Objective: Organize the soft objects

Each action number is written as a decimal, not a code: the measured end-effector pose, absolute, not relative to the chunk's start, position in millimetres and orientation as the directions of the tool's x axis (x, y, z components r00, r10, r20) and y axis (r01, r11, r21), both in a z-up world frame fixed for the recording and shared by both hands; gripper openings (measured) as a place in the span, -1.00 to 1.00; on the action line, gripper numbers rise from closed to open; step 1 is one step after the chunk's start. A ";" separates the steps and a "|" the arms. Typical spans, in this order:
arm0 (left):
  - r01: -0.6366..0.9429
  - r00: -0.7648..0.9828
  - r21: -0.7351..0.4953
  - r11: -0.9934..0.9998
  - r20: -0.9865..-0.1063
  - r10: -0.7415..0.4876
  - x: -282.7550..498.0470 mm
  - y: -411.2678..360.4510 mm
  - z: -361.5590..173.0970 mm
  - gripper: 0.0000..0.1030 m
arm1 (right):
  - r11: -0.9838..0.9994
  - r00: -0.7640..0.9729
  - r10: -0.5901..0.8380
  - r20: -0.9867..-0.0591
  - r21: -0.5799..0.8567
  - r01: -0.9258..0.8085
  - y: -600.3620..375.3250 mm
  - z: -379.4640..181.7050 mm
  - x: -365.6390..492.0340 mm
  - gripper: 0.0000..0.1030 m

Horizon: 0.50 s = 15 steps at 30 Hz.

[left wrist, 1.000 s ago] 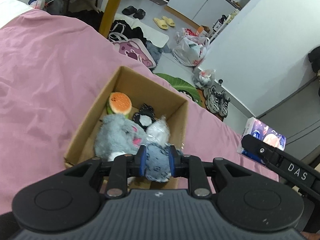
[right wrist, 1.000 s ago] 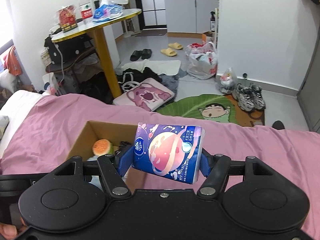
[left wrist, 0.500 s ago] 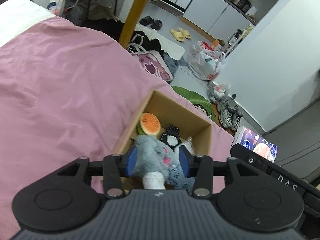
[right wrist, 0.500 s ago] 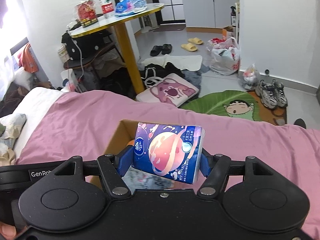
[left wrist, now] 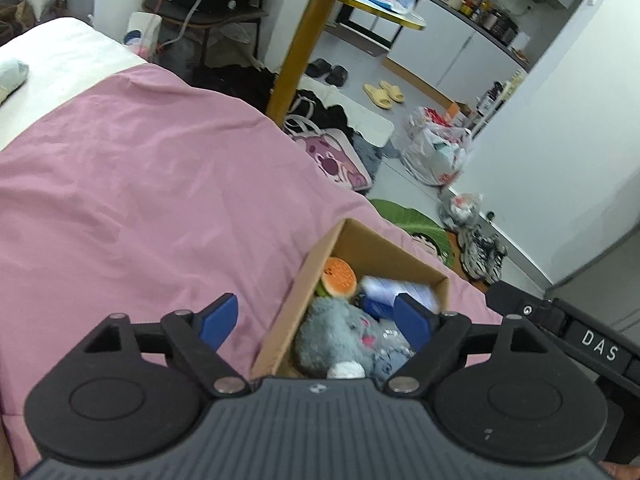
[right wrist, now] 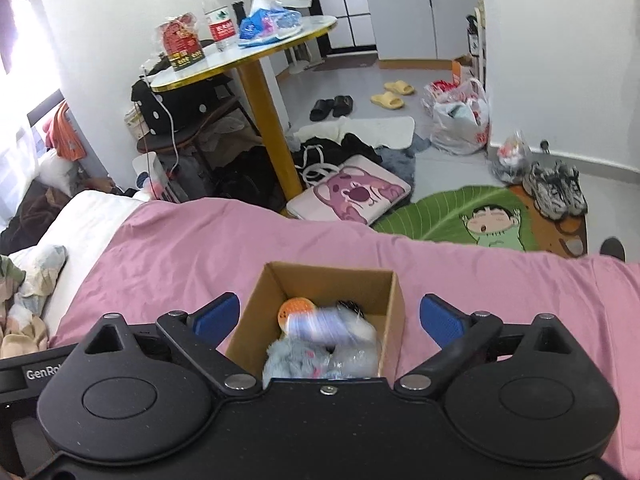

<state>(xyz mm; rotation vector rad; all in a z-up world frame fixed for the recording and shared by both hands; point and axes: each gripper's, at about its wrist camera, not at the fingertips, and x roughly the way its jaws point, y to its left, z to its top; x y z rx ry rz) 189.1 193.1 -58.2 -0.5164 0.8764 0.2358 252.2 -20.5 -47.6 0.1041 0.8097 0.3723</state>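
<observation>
Now both grippers hang over the cardboard box (right wrist: 394,304), which sits on the pink bedcover (left wrist: 140,200). The left gripper (left wrist: 316,316) has its blue fingers spread wide, with nothing between them. The right gripper (right wrist: 330,316) is spread wide too, and it is empty.

Inside the box lie the soft things. A gray fluffy toy (left wrist: 332,340) sits at the near end, right under the left gripper. A little burger toy (left wrist: 339,278) lies at the far left side. A blue and white pack (right wrist: 320,326) is on top, just under the right gripper; it looks blurry, so it may be falling or just landing, and I think it is a pack of tissues.

These things all look light and squishy. The fluffy toy would bend and squash, so it is best pinched around its fat middle. The pack may be a bit slippery in its wrapper, so it wants a hold across its flat sides. Nothing looks like it would break.
</observation>
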 end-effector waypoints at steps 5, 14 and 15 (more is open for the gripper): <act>-0.382 0.615 -0.288 0.878 -0.789 0.009 189.8 182.4 -53.8 0.74 | 0.934 0.622 0.355 -0.698 0.232 -0.273 -31.7 -48.9 244.3 0.89; -0.359 0.622 -0.249 0.899 -0.783 0.031 178.7 164.8 -39.4 0.96 | 0.935 0.628 0.354 -0.692 0.245 -0.257 -56.2 -38.7 229.7 0.89; -0.357 0.624 -0.246 0.901 -0.781 0.034 176.8 163.5 -37.7 0.99 | 0.934 0.629 0.356 -0.691 0.249 -0.256 -59.4 -37.3 227.8 0.89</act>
